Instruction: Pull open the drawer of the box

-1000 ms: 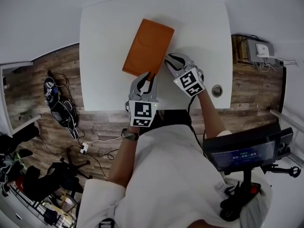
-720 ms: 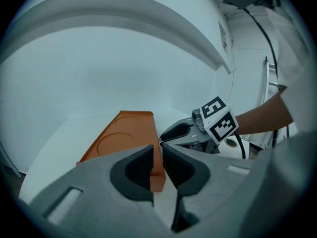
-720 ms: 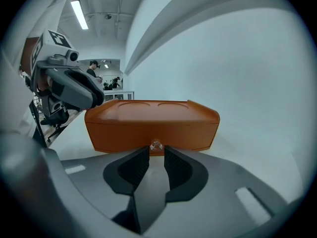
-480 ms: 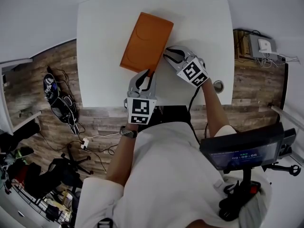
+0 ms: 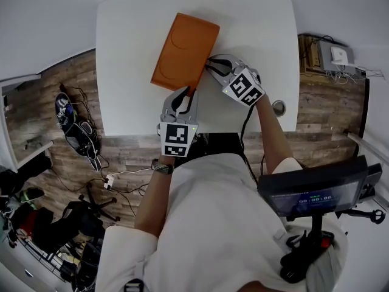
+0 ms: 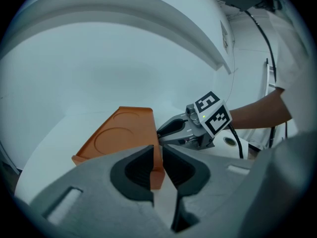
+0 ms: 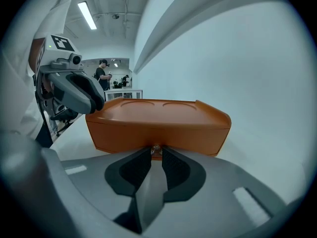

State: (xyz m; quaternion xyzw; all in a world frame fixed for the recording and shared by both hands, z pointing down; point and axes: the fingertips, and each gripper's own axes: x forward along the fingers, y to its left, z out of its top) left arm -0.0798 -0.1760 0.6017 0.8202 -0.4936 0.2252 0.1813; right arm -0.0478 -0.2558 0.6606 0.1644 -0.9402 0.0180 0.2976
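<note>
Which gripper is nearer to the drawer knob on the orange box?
Right. The right gripper has the knob between its closing jaws on the orange box's long side; the left gripper clamps the box's near corner, away from it.

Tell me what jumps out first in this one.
A bright orange box stands out on the white table. The left gripper clamps its near corner. The right gripper sits at its long side, with its jaws closing around a small knob.
</note>
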